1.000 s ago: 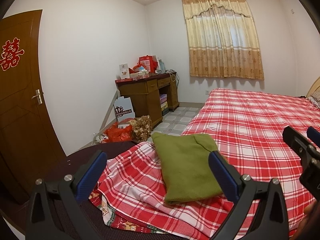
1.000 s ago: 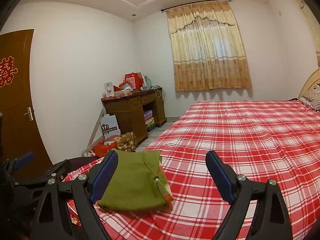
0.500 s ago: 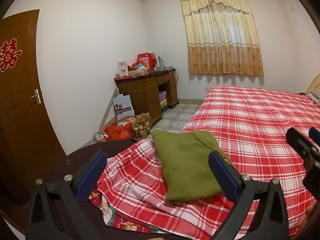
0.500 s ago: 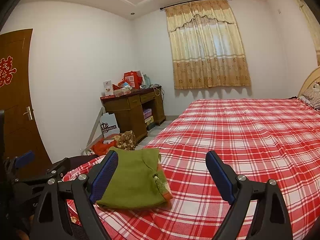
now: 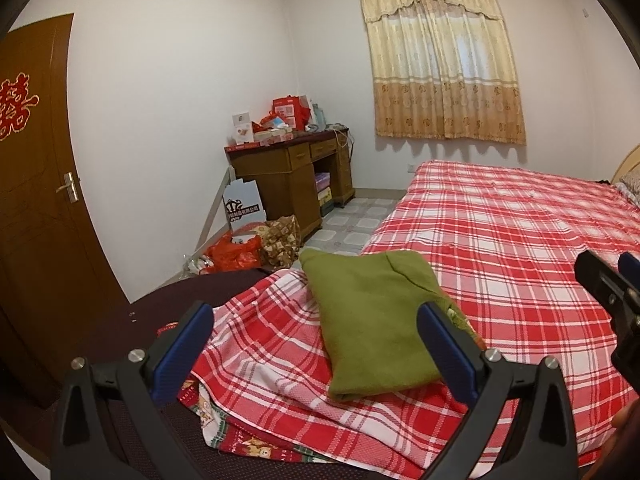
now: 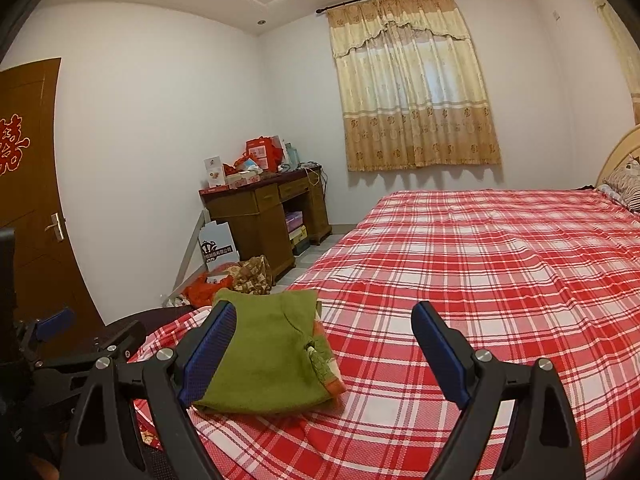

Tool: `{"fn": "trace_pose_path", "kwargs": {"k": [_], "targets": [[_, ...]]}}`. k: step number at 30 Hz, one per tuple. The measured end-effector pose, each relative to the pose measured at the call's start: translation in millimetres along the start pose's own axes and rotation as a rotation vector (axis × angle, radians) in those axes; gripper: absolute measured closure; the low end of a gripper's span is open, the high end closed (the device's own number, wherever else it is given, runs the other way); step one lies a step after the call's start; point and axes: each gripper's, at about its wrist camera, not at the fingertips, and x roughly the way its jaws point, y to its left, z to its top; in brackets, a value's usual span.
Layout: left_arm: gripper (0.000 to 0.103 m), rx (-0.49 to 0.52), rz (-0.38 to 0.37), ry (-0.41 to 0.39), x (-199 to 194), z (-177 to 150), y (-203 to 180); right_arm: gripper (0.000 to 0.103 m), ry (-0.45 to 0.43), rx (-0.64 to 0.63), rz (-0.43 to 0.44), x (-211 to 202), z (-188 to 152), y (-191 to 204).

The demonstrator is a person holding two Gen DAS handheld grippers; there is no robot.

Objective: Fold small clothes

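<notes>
A small green garment [image 5: 372,320] lies folded into a flat rectangle on the near corner of a bed with a red plaid sheet [image 5: 520,240]. It also shows in the right wrist view [image 6: 268,356], with a patterned edge and tassel on its right side. My left gripper [image 5: 316,352] is open and empty, held above and just short of the garment. My right gripper [image 6: 324,356] is open and empty, held to the garment's right; its body shows at the left wrist view's right edge [image 5: 608,292].
A wooden desk [image 5: 292,176] with boxes on top stands against the far wall. Bags [image 5: 256,248] lie on the floor beside it. A brown door [image 5: 36,184] is at left. A curtained window [image 5: 440,60] is behind the bed. A dark surface [image 5: 168,304] borders the bed corner.
Both views have shifted only slightly. The green garment stays in place and both grippers remain open.
</notes>
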Motion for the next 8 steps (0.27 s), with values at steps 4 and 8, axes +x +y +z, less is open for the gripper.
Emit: {"fn": "trace_pose_path", "kwargs": {"k": [4, 8], "targets": [[0.0, -0.01, -0.001, 0.02, 4, 0, 2, 0.013, 0.007, 0.003, 0.002, 2, -1, 0], [0.0, -0.013, -0.002, 0.053, 11, -2, 4, 0.013, 0.015, 0.008, 0.001, 5, -2, -1]]}}
